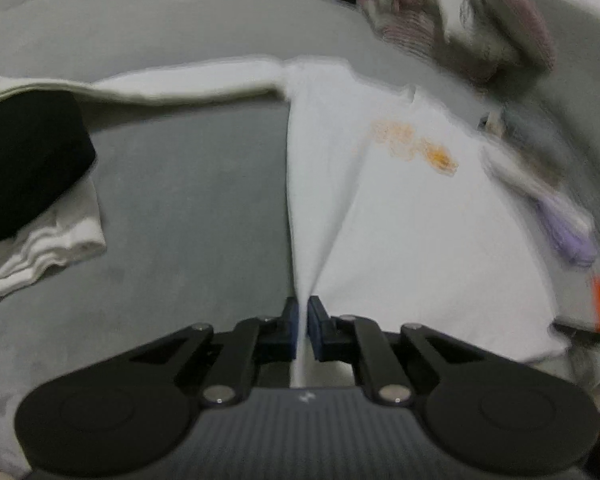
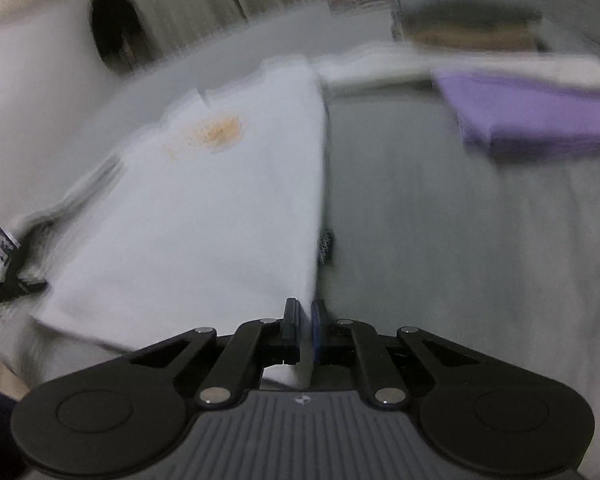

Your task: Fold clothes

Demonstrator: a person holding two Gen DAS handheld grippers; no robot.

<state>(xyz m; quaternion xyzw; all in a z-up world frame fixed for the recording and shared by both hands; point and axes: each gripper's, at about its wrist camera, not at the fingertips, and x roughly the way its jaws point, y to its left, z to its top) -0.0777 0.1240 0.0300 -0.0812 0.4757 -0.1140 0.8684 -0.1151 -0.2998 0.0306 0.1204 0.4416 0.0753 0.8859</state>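
Observation:
A white long-sleeved shirt point(image 1: 412, 216) with an orange print point(image 1: 416, 146) lies spread on a grey cushioned surface point(image 1: 188, 216). My left gripper point(image 1: 303, 320) is shut on its near left hem corner, cloth pinched between the pads. In the right wrist view the same shirt point(image 2: 204, 216) shows with its print point(image 2: 216, 132). My right gripper point(image 2: 305, 324) is shut on the near right hem corner. One sleeve point(image 1: 188, 80) stretches out to the left.
A folded black garment point(image 1: 24, 160) lies on folded white cloth point(image 1: 48, 248) at left. A folded purple garment point(image 2: 532, 120) lies at right, with other stacked clothes point(image 2: 468, 24) behind. A pile of pink and white clothes point(image 1: 460, 12) sits at the back.

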